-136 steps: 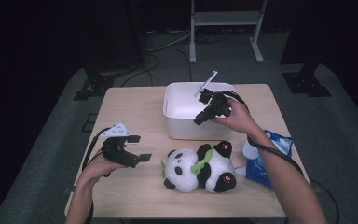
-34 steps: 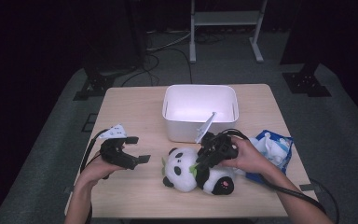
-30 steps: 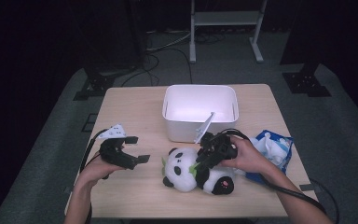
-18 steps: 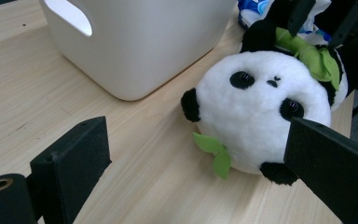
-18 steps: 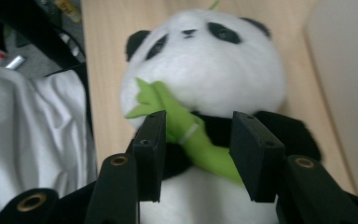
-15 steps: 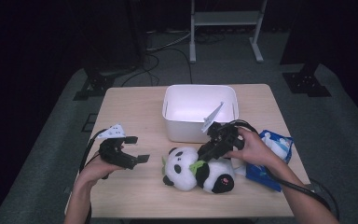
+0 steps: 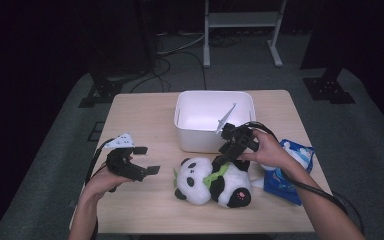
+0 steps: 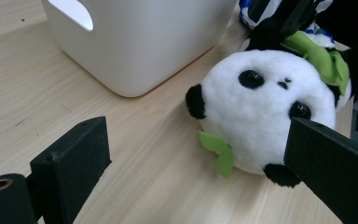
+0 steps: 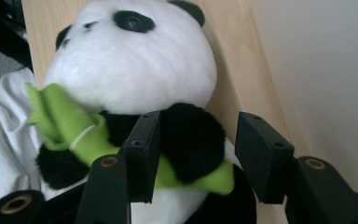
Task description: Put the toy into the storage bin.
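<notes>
A black-and-white plush panda (image 7: 210, 180) with a green leaf collar lies on the wooden table, in front of a white bin (image 7: 180, 115). My right gripper (image 7: 222, 160) points down at the panda's upper body. In the right gripper view the panda's (image 9: 135, 60) black arm sits between the jaws of this gripper (image 9: 198, 135). Those jaws have just been opening, and a gap shows beside the right one. My left gripper (image 7: 147, 160) rests open at the table's left. It faces the panda's head (image 8: 261, 107), with nothing between the jaws of this gripper (image 8: 198, 140).
A blue-and-white packet (image 7: 287, 170) lies at the table's right edge, under my right forearm. The bin's wall (image 8: 144, 42) stands just behind the panda. Bare wood (image 7: 140, 115) lies left of the bin. A metal stand (image 7: 240, 20) rises beyond the table.
The right gripper came from above the bin down to the panda. Over the last second it drew back a little toward the bin and its jaws widened. The left gripper stayed put.
</notes>
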Motion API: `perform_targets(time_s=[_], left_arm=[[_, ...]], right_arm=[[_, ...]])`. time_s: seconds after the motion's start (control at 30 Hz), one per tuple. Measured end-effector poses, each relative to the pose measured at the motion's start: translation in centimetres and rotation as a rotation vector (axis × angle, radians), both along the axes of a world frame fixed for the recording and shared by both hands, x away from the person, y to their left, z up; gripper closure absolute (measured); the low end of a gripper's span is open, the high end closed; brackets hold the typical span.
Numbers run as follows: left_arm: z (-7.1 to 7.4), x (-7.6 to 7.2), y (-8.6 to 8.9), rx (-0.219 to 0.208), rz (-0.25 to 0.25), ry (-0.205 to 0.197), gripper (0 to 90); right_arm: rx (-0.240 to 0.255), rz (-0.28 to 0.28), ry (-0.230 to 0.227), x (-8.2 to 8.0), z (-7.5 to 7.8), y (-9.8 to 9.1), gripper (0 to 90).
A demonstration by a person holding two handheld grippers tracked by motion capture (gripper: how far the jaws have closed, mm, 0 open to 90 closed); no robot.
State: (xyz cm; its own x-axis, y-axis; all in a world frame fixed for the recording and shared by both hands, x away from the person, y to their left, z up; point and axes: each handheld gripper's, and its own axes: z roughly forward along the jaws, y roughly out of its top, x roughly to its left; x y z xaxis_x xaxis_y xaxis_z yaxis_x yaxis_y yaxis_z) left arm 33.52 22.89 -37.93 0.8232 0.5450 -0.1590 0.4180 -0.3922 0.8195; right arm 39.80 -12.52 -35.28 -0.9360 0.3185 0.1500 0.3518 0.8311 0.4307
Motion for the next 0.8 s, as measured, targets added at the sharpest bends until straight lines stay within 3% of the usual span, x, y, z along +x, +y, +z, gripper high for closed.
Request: perform_targets(time_s=[0.2,0.3,0.53,0.8], left_arm=[[0.0,-0.1,0.3,-0.002,0.005,-0.001,5.5],[0.1,-0.1,0.4,-0.006,0.007,-0.004,5.6],[0.2,-0.2,0.4,-0.007,0.010,-0.005,5.6],[0.1,-0.2,0.3,-0.006,0.013,-0.002,5.5]], right_arm=[[-0.034,0.034,0.068,-0.2,-1.6,1.3,47.2],[-0.035,0.046,0.084,-0.7,-1.7,1.6,54.0],[-0.039,0.035,0.058,-1.7,-1.2,1.6,68.3],[-0.018,0.054,0.045,-2.7,-0.4,1.5,72.3]])
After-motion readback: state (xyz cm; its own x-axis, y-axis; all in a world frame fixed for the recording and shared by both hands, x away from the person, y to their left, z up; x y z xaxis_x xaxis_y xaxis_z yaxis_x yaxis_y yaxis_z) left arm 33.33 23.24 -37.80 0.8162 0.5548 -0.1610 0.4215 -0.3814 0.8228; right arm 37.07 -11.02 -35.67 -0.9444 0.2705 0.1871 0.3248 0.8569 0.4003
